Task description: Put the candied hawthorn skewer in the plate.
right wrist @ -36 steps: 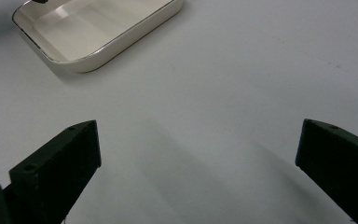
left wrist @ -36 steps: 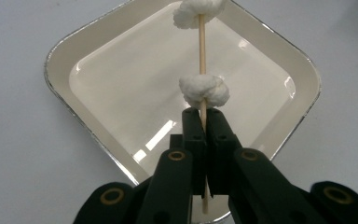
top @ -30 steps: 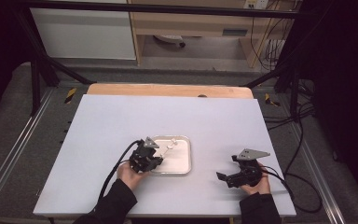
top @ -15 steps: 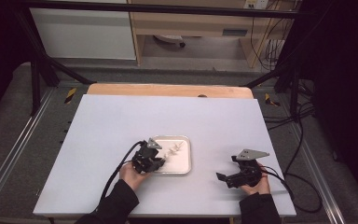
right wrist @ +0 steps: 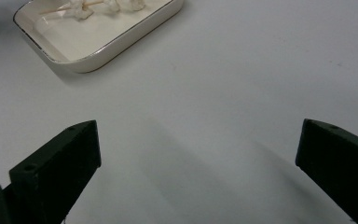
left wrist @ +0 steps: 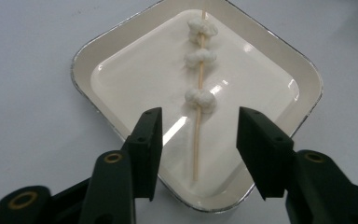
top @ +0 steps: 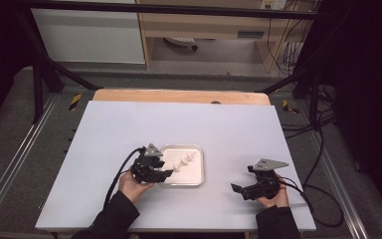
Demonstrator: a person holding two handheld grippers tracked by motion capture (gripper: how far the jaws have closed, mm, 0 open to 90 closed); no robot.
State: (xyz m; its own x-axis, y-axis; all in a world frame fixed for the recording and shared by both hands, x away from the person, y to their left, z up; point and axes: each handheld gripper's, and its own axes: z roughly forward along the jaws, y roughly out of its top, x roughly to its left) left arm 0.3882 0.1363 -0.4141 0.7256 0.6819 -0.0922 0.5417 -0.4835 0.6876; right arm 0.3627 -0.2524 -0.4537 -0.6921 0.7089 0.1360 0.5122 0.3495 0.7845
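Left gripper [left wrist: 196, 140] jaws just opening, half apart — skewer [left wrist: 198, 100] lies free between them in tray [left wrist: 98, 46]. Right gripper [right wrist: 198, 154] wide, empty, over bare counter [right wrist: 242, 70] — tray ahead-left.

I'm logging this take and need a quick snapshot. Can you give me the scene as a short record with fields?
surface: white table
tray: white tray, silver rim
in tray: wooden skewer with three white pieces, lying flat
left gripper: jaws have just been opening, skewer stick between them, pads apart from it
right gripper: open over bare table, apart from tray
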